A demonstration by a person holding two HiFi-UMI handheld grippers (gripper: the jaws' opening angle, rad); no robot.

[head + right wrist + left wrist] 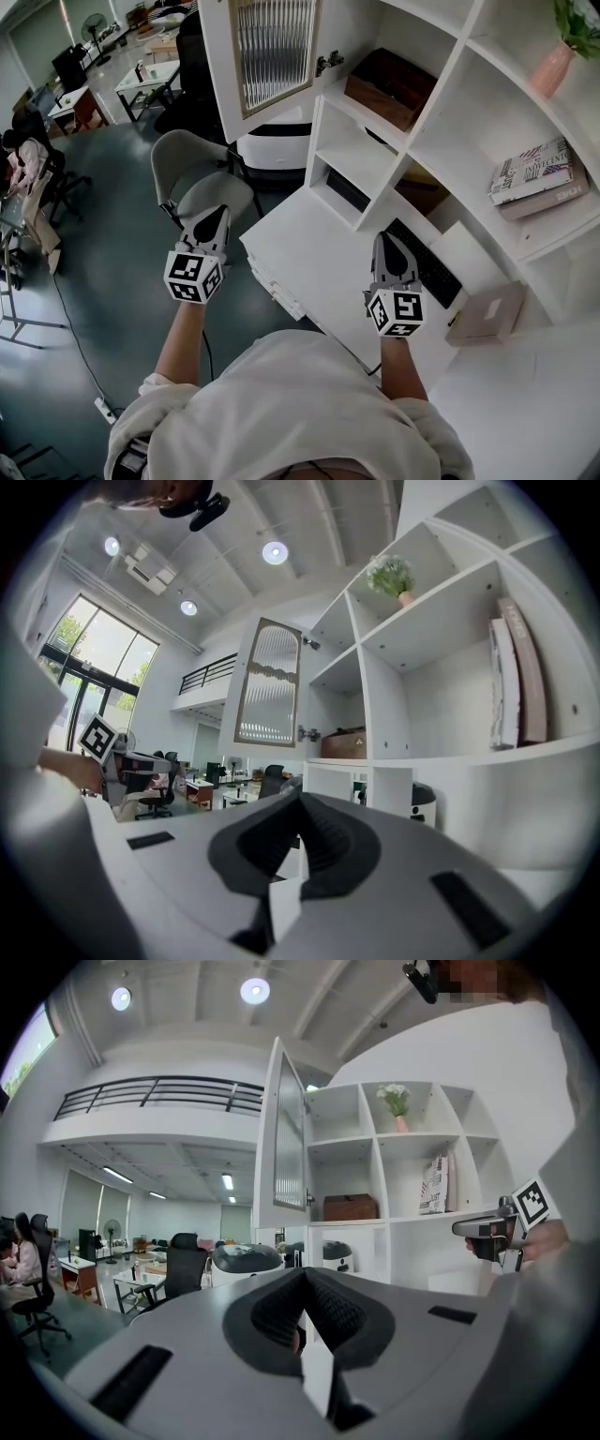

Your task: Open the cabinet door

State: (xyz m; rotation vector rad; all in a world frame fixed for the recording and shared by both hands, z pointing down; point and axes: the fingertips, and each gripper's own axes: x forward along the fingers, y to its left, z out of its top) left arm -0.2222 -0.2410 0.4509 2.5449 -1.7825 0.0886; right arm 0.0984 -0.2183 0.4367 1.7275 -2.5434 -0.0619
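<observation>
The white cabinet door (267,56) with a ribbed glass panel stands swung wide open from the shelf unit; it also shows in the left gripper view (286,1143) and the right gripper view (269,686). My left gripper (214,220) hovers over the floor, left of the desk, well short of the door; its jaws are shut with nothing between them (302,1274). My right gripper (389,246) is held over the white desk, jaws shut and empty (298,803). Both grippers point level toward the shelves.
A brown box (389,86) sits in the opened compartment. Books (534,173) lie on a shelf at right, a pink vase with a plant (555,61) above. A keyboard (427,264) and a beige pad (487,314) rest on the desk (309,253). A grey chair (192,178) stands behind the left gripper.
</observation>
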